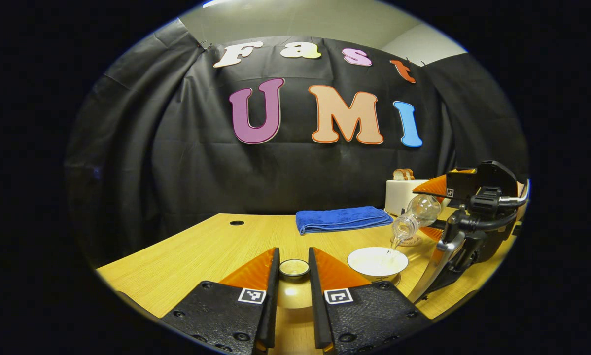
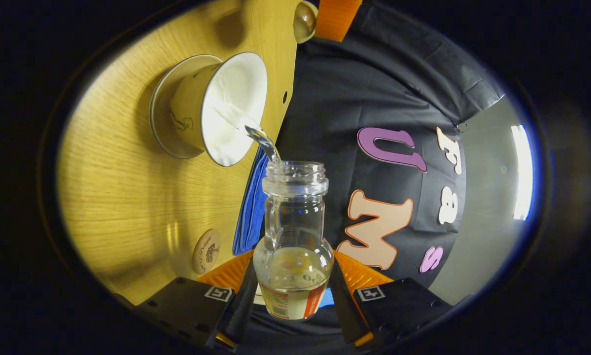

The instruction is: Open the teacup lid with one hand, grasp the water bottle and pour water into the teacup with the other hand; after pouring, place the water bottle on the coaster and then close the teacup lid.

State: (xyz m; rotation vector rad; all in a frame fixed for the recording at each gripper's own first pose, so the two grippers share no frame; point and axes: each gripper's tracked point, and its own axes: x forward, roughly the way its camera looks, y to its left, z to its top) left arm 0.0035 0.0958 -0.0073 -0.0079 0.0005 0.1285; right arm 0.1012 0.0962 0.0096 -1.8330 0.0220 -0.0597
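A folded blue towel (image 1: 342,219) lies near the light wooden bench's (image 1: 191,256) far edge, beside a white toaster (image 1: 401,195) holding bread (image 1: 403,174).

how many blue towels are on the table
1. The folded blue towel lies on the wooden table near the booth wall, beyond the teacup and left of the white toaster. Its edge also shows in the right gripper view.

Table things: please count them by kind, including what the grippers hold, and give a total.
Teacup: 1
Lid: 1
Bottle: 1
Coaster: 1
Towel: 1
Toaster: 1
Total: 6
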